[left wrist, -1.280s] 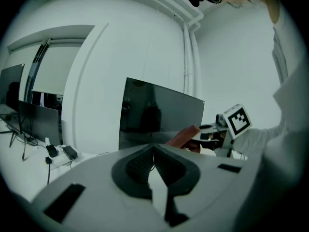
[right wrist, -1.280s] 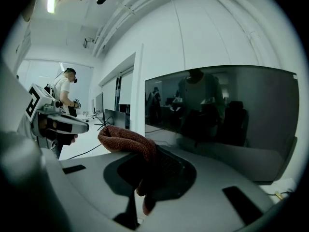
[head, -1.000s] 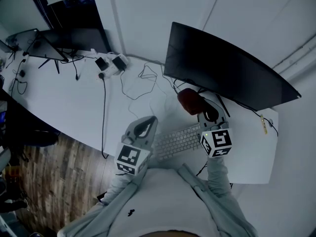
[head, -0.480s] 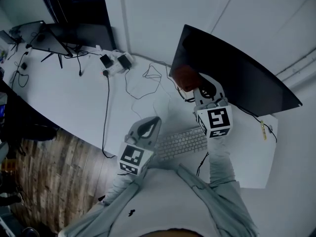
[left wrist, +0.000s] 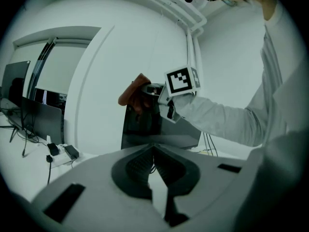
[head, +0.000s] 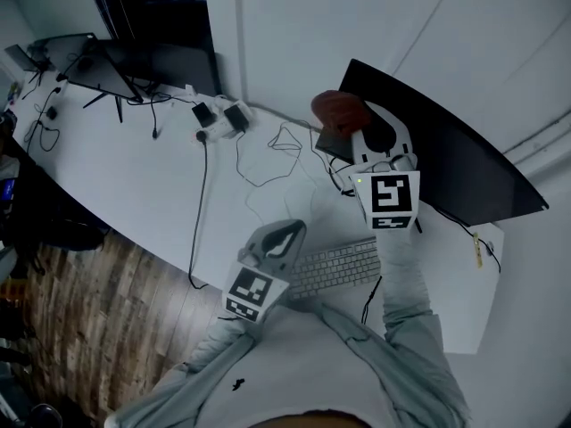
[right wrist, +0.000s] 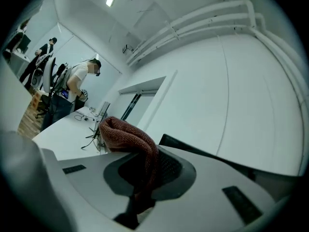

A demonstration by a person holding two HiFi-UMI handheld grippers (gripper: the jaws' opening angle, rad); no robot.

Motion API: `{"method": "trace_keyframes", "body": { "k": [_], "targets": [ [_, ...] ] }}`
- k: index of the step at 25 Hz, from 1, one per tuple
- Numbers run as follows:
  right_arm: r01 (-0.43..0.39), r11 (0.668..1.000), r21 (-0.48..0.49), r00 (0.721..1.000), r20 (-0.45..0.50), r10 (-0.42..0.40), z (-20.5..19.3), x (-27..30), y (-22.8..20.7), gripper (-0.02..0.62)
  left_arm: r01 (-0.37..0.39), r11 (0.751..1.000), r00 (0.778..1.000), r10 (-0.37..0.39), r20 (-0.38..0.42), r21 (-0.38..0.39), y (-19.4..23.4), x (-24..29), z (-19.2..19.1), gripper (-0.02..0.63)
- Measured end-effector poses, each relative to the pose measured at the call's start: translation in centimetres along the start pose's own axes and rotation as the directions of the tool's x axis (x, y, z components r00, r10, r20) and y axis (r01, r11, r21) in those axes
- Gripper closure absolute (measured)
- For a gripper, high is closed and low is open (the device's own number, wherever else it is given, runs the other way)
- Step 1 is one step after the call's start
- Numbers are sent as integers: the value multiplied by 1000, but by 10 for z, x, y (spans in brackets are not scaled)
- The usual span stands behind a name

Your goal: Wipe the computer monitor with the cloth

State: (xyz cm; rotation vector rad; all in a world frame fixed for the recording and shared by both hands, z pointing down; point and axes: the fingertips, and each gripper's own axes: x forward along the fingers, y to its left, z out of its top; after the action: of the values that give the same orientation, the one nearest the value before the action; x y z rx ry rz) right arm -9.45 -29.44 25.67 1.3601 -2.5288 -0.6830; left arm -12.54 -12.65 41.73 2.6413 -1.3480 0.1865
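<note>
As the right gripper (head: pixel 361 125) climbs from low by the keyboard (head: pixel 335 266) to the top left corner of the monitor (head: pixel 446 163), the cloth (head: pixel 337 110) goes with it. A second ago the red-brown wad was down near the monitor's foot; now it sits at the screen's upper edge. The jaws are clamped on the cloth, clear in the right gripper view: one fold is pinched between the pads and the rest is bunched out front. Whether the cloth touches the glass yet can't be told; in the head view it overlaps the corner. Judgement: the approach is done and the wipe is about to start from the top corner.

The left gripper (head: pixel 285 230) is low, near the keyboard's left end, with jaws together and nothing between them. It has barely shifted and has no part in the job.

Room to move:
- The screen runs long to the right and downward in the head view, all bare, so a sweep that way is free.
- The screen's left edge and top edge are right beside the cloth, so slipping off either is easy.
- The wall (head: pixel 294 34) looks close behind the monitor, so an overshoot over the top could hit it.
- The cables (head: pixel 268 159) lie on the bench (head: pixel 134 185) below that corner, so a downward stroke should stop short of them.
- Pushing hard may rock the monitor.
</note>
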Motion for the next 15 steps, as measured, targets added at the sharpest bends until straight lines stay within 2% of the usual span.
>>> {"method": "trace_keyframes", "body": {
  "k": [4, 9, 15],
  "targets": [
    [75, 996, -51, 996, 54, -72, 28, 15, -19, 557, 6, 1000, 1000, -6, 2, 2, 1, 3, 1, 585],
    [128, 986, -111, 989, 93, -118, 54, 35, -37, 557, 6, 1000, 1000, -5, 4, -2, 5, 6, 1, 586],
    [148, 967, -209, 989, 61, -138, 47, 51, -37, 557, 0, 1000, 1000, 0, 2, -13, 14, 7, 0, 586]
  ]
}}
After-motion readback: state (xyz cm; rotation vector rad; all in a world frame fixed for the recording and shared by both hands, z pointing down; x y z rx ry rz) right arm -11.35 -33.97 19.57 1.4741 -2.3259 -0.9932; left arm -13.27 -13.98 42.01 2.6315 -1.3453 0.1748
